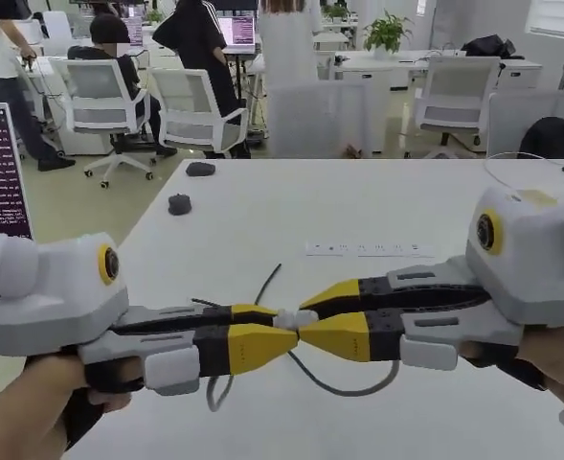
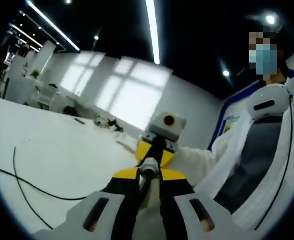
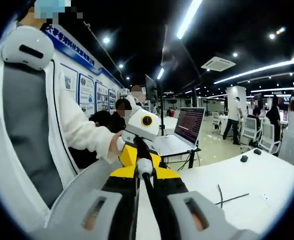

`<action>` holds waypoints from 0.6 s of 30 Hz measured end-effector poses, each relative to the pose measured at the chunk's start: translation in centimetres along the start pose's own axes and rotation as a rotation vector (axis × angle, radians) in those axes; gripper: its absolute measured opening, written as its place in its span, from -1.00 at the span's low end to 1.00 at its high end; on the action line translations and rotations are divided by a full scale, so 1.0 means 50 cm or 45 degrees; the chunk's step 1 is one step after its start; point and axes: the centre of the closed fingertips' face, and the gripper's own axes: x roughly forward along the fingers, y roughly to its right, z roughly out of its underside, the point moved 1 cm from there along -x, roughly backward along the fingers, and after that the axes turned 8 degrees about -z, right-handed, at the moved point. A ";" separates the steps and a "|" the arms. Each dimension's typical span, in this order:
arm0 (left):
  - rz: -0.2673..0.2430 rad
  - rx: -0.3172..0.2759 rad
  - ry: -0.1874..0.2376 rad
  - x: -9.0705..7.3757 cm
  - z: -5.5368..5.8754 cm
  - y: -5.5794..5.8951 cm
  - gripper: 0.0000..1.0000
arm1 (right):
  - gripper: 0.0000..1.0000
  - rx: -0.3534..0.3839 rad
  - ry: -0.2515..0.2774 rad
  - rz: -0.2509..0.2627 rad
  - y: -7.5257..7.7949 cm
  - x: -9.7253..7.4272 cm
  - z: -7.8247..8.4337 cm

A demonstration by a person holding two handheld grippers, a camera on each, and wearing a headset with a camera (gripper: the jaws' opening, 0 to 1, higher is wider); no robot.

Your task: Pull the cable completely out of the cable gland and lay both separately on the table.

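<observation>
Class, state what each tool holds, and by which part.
The left tool grips the cable gland by its body; the right tool pinches the cable right beside the gland.

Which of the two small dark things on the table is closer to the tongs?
The rounder lump; the flatter lump lies farther back.

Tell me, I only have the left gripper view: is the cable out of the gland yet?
Observer: Not yet. In the right gripper view the black cable runs from the cable gland back between the jaws of the right gripper.
Operator: Any slack on that side?
Observer: Yes. In the head view, a loose curve of cable hangs under the right gripper, above the table.
Operator: Anything near where I'd lay them down?
Observer: A white power strip lies on the table just beyond the grippers, apart from the cable.
</observation>
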 end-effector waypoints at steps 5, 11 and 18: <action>0.036 -0.113 0.025 0.005 -0.002 -0.003 -0.72 | -0.80 -0.132 -0.009 0.001 0.002 -0.004 -0.001; 0.028 -0.167 0.023 0.006 -0.002 -0.008 -0.71 | -0.80 -0.394 -0.076 -0.009 0.007 -0.003 0.006; 0.018 -0.127 0.041 -0.002 -0.006 -0.006 -0.71 | -0.77 -0.376 -0.040 0.011 0.009 0.004 0.004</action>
